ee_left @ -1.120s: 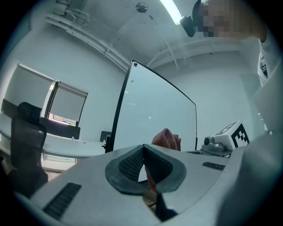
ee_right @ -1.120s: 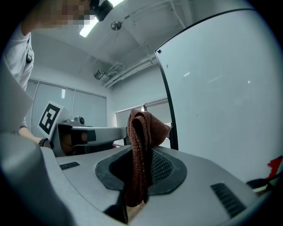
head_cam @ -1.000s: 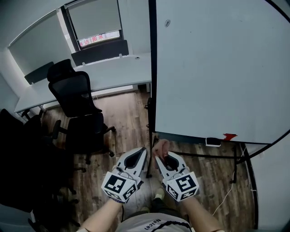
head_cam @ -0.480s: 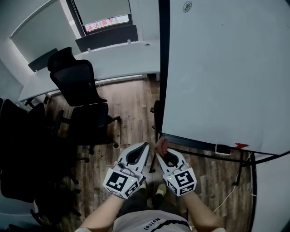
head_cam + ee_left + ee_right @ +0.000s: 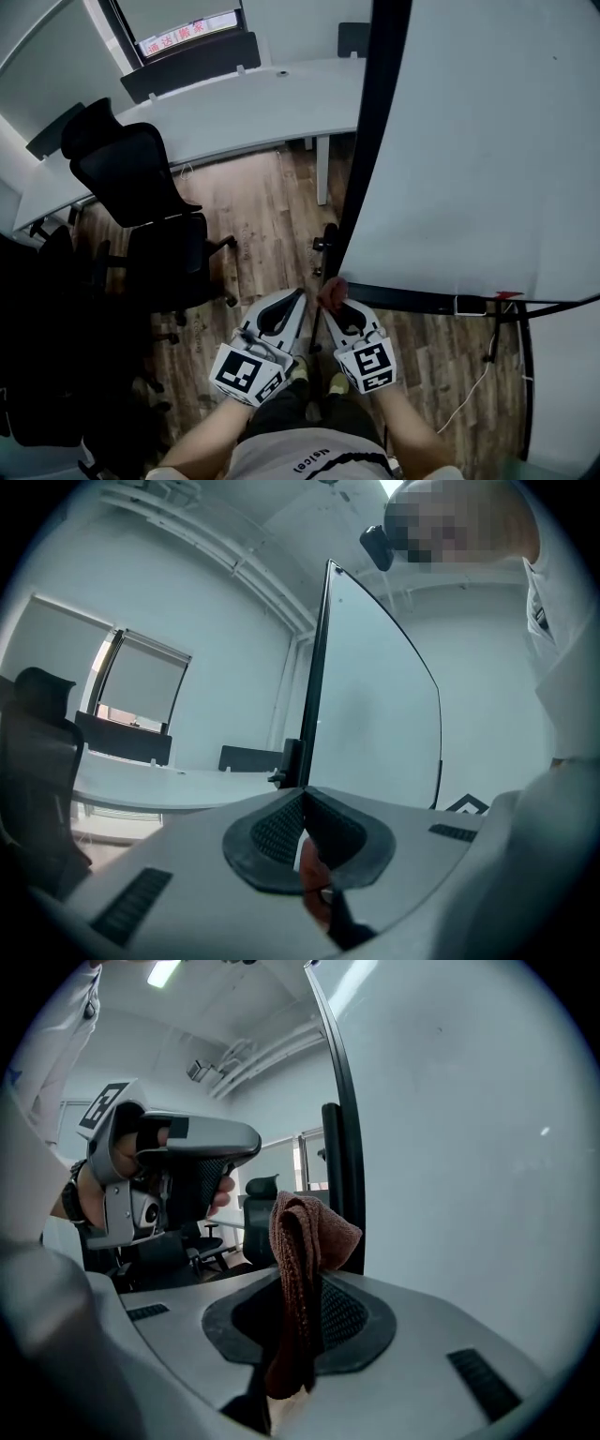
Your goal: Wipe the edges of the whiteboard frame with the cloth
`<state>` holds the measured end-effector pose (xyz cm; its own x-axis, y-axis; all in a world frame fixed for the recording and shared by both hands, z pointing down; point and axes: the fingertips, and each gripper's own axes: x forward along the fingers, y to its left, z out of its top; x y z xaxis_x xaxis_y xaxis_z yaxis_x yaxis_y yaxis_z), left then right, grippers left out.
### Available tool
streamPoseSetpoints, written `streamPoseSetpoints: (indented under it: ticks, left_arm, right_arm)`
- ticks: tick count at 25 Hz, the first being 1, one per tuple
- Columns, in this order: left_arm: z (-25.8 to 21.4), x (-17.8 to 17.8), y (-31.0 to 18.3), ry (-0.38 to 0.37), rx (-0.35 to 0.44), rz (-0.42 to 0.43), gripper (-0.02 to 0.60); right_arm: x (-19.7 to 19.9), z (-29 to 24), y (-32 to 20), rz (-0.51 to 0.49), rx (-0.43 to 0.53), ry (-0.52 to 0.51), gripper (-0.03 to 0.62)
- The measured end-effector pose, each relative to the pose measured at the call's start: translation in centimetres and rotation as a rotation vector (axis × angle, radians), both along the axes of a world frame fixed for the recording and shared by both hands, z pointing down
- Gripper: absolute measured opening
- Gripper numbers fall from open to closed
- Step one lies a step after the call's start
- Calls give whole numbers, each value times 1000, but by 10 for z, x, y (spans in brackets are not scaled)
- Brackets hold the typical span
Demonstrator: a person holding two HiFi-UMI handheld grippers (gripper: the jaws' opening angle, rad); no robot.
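Closing in on the board, the head view is now showing the whiteboard frame (image 5: 372, 141) slanting down much nearer than a second ago. The right gripper (image 5: 332, 302) is bringing the cloth (image 5: 330, 292) right up to the lower left corner of that frame, where earlier it was hanging short of it. I judge that the wiping of the edges is only about to begin at this corner. The left gripper (image 5: 297, 300) is riding just beside the right one and seems to be taking no part. In the left gripper view the jaws are lying pressed together with nothing between the pads, though a small reddish shape is showing low behind them that I cannot identify. The whiteboard frame is rising straight ahead of them. In the right gripper view the jaws are clamping the brown cloth, whose folded top is standing just beside the frame's upright edge. Whether it is touching I cannot tell. No container is showing in any view.
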<state>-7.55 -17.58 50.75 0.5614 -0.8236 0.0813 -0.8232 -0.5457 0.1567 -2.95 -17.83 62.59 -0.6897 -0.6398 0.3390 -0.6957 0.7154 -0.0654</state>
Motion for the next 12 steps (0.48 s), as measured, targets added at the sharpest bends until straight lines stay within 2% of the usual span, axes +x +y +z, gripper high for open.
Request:
streamPoseSetpoints:
  ticks: [12]
  left_arm:
    - [56, -4, -31, -26, -18, 82, 8]
  right_arm:
    - [0, 77, -33, 112, -19, 23, 77]
